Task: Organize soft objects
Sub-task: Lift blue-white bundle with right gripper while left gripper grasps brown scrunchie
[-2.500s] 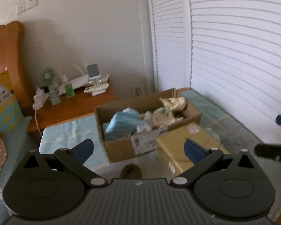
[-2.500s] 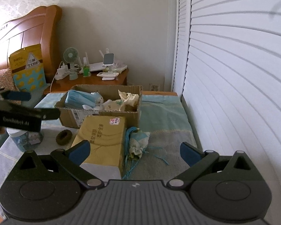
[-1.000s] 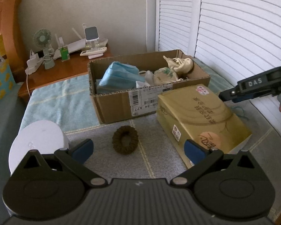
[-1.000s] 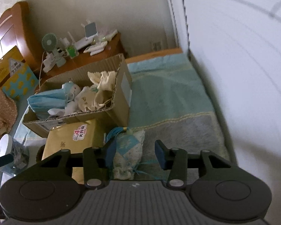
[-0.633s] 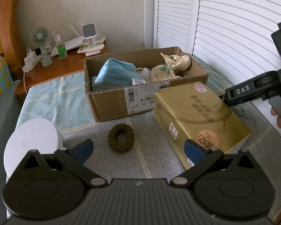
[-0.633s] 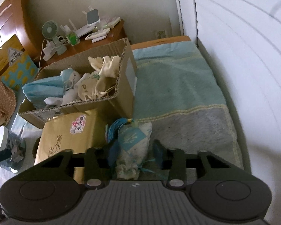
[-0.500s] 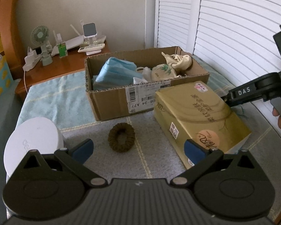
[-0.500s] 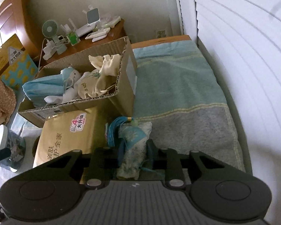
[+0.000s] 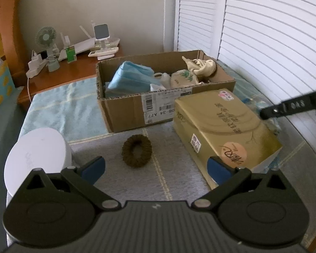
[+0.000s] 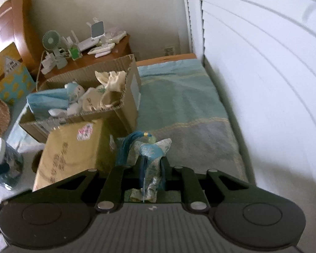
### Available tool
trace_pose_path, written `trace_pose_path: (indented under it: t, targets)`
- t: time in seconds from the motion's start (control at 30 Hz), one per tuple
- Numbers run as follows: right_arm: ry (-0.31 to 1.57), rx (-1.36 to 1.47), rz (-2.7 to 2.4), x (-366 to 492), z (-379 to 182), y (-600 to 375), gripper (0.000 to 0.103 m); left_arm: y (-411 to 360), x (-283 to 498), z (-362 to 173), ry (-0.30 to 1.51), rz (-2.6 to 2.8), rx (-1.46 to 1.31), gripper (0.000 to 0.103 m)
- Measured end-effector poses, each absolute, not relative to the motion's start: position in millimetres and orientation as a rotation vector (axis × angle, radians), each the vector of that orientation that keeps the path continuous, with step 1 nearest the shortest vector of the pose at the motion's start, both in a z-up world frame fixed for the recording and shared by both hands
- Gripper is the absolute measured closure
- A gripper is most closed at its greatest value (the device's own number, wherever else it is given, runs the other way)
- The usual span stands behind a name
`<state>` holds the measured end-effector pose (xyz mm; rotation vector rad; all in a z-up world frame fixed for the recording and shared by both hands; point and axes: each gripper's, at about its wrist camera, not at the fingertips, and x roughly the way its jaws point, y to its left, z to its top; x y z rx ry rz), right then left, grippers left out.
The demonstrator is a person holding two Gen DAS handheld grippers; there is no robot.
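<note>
My right gripper (image 10: pixel 151 168) is shut on a small blue-and-cream patterned cloth pouch (image 10: pixel 150 149) with a teal tassel, just right of the yellow tissue pack (image 10: pixel 71 147). The open cardboard box (image 10: pixel 128 97) behind it holds a blue mask pack, a cream drawstring bag and other soft items. In the left wrist view my left gripper (image 9: pixel 155 167) stands open above a dark brown scrunchie (image 9: pixel 137 150) on the grey mat, touching nothing. The cardboard box (image 9: pixel 124 109) lies beyond it, the tissue pack (image 9: pixel 225 126) to the right, and the right gripper's black arm (image 9: pixel 292 106) reaches in past that pack.
A white-lidded jar (image 9: pixel 35 156) stands at the left of the mat. A wooden nightstand (image 9: pixel 73 71) with a fan and small devices sits behind the box. White louvred doors (image 9: pixel 263 42) run along the right side. Teal cloth (image 10: pixel 179 97) covers the surface beyond the box.
My right gripper's jaws closed onto the pouch, which now sits pinched and bunched between the pads. The left gripper has held its place, open, over the scrunchie.
</note>
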<state>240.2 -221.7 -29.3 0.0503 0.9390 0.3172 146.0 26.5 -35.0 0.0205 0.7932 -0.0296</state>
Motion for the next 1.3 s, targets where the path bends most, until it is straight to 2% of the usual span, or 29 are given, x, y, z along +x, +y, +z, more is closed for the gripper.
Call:
trace_pose_path:
  t: [0.13,0.27,0.33,0.4,0.47,0.6,0.67,0.83,0.9,1.03,1.17,1.23,1.3]
  targets:
    - [0.936,0.023,0.302,226.9,-32.1,-222.1,0.084,26.2,145.2,-36.4,0.797,-0.031,0.030,0.001]
    - [0.947,0.039,0.310,226.0,-39.9,-223.9,0.077,25.7,144.9,-36.9,0.798,-0.030,0.033,0.001]
    - [0.952,0.053,0.316,227.0,-43.2,-225.0,0.071,25.5,145.2,-37.4,0.799,-0.030,0.036,0.001]
    - [0.958,0.060,0.324,228.3,-46.1,-224.0,0.060,25.6,146.2,-38.0,0.802,-0.025,0.040,0.001]
    - [0.955,0.048,0.327,228.6,-47.7,-221.3,0.056,25.7,147.8,-38.3,0.801,-0.026,0.046,0.001]
    - [0.952,0.031,0.323,228.5,-49.0,-219.3,0.056,27.6,151.9,-37.8,0.786,-0.023,0.073,0.004]
    - [0.950,0.029,0.325,228.3,-49.2,-219.8,0.056,29.7,153.8,-37.7,0.776,-0.023,0.074,0.007]
    - [0.945,0.021,0.319,227.9,-50.4,-219.8,0.057,33.6,162.4,-44.4,0.773,-0.015,0.049,0.032]
    - [0.940,0.015,0.322,227.2,-50.6,-219.3,0.057,32.8,166.9,-48.6,0.783,0.001,0.049,0.038]
    - [0.937,0.008,0.326,227.2,-50.4,-218.6,0.056,32.4,173.8,-55.8,0.781,0.032,0.062,0.044]
    - [0.935,0.017,0.335,227.7,-50.3,-219.2,0.053,32.0,180.4,-60.8,0.780,0.042,0.064,0.045]
    - [0.936,0.012,0.335,227.8,-51.6,-218.6,0.053,33.0,183.5,-64.1,0.791,0.038,0.057,0.055]
    - [0.934,0.005,0.334,227.4,-51.8,-217.6,0.053,34.2,185.4,-66.9,0.803,0.040,0.055,0.061]
